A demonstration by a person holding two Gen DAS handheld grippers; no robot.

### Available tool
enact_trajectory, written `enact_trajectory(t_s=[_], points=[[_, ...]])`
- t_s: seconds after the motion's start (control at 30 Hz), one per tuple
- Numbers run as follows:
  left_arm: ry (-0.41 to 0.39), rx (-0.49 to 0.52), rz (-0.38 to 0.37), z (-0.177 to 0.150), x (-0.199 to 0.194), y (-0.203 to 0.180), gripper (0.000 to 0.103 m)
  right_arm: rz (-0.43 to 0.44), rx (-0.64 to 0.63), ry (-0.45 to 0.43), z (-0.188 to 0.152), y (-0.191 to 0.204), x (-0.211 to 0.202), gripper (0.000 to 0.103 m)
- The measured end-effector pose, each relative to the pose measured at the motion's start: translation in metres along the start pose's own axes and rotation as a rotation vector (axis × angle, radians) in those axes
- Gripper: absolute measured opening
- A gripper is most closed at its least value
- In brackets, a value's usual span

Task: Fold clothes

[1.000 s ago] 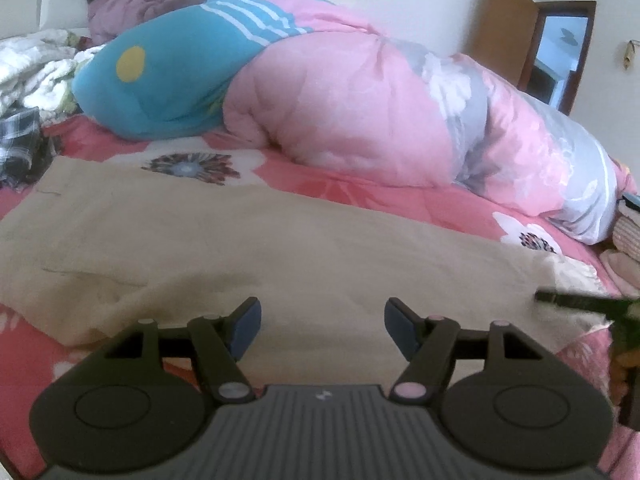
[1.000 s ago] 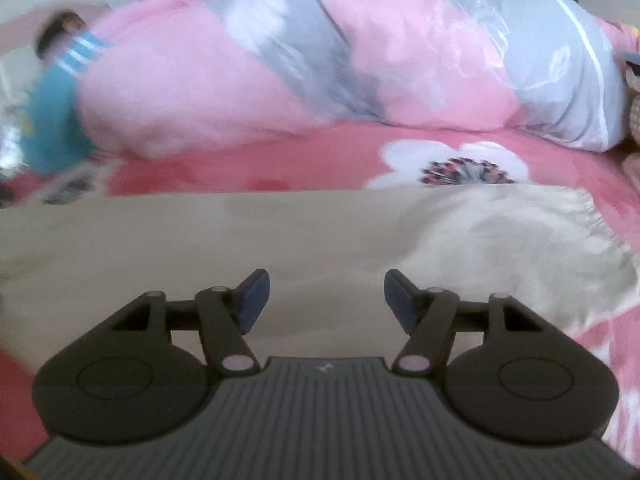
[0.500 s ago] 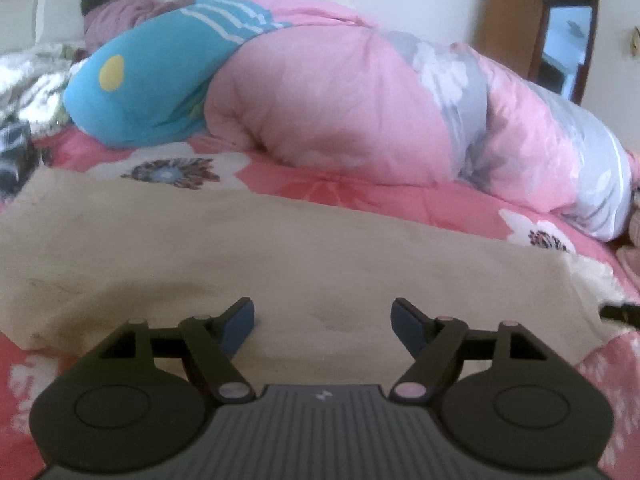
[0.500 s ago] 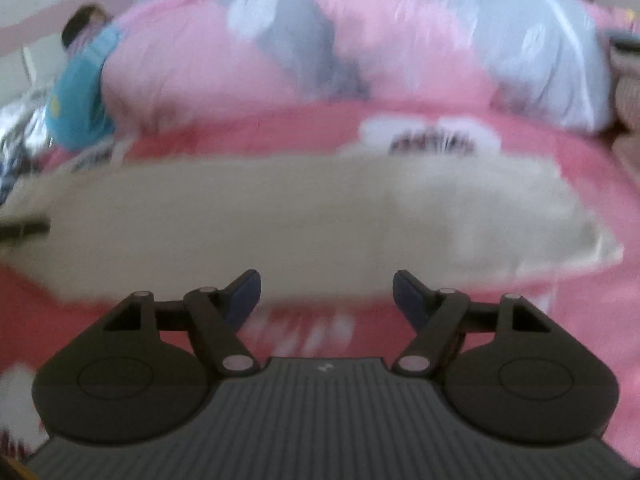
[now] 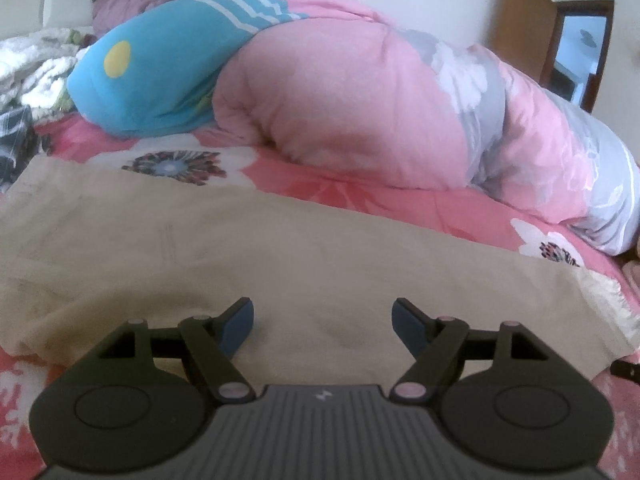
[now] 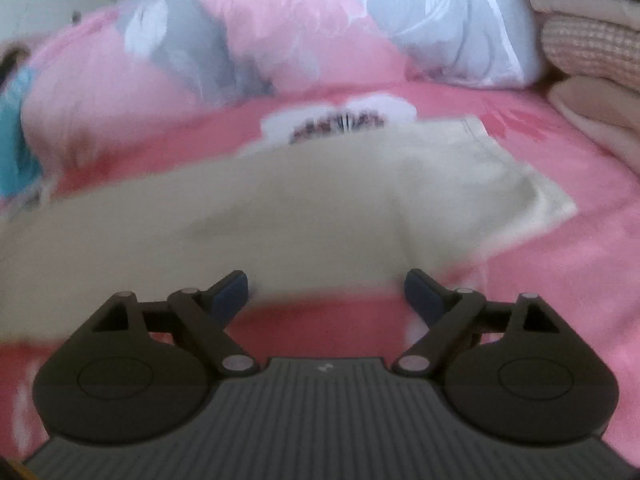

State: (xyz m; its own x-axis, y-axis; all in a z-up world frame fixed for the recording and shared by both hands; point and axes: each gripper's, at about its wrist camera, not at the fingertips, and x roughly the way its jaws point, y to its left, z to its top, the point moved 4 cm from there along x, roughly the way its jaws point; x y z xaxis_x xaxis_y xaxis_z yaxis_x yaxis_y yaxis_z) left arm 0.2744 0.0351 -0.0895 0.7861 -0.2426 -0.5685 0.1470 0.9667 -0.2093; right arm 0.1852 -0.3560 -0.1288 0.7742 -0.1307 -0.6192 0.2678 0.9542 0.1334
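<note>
Pink floral bed [image 5: 360, 196] (rumpled duvet [image 5: 360, 100] behind) bears beige garment [image 5: 240, 248].

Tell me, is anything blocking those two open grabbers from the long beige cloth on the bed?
Nothing visible. The left gripper and right gripper are open directly above the long beige cloth, with only air between.

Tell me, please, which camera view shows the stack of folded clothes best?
The right wrist view: the stack of folded clothes sits at its upper right edge, layers distinguishable though cropped. The left wrist view shows only a pinkish sliver at its far right edge.
</note>
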Motion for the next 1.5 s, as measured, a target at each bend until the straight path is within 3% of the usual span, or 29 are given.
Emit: enact_trajectory(t_s=[0.2, 0.27, 0.4, 0.47, 1.07, 1.5], points=[[-0.010, -0.006, 0.010, 0.002, -0.005, 0.006, 0.083, 0.145, 0.044, -0.060, 0.014, 0.064, -0.015, 0.091], [-0.008, -0.015, 0.017, 0.003, -0.004, 0.008, 0.083, 0.168, -0.004, -0.059, 0.017, 0.090, -0.003, 0.100], [0.016, -0.015, 0.032, 0.002, 0.003, 0.010, 0.084, 0.190, -0.117, 0.014, 0.009, 0.137, 0.030, 0.102], [0.025, -0.011, 0.038, 0.002, 0.005, 0.010, 0.085, 0.138, -0.210, 0.026, -0.005, 0.152, 0.041, 0.102], [0.022, -0.030, 0.032, -0.003, 0.008, 0.009, 0.100, 0.143, -0.212, -0.011, -0.008, 0.152, 0.040, 0.102], [0.043, -0.004, 0.049, -0.002, 0.009, 0.006, 0.101, 0.144, -0.211, -0.011, -0.008, 0.152, 0.039, 0.102]])
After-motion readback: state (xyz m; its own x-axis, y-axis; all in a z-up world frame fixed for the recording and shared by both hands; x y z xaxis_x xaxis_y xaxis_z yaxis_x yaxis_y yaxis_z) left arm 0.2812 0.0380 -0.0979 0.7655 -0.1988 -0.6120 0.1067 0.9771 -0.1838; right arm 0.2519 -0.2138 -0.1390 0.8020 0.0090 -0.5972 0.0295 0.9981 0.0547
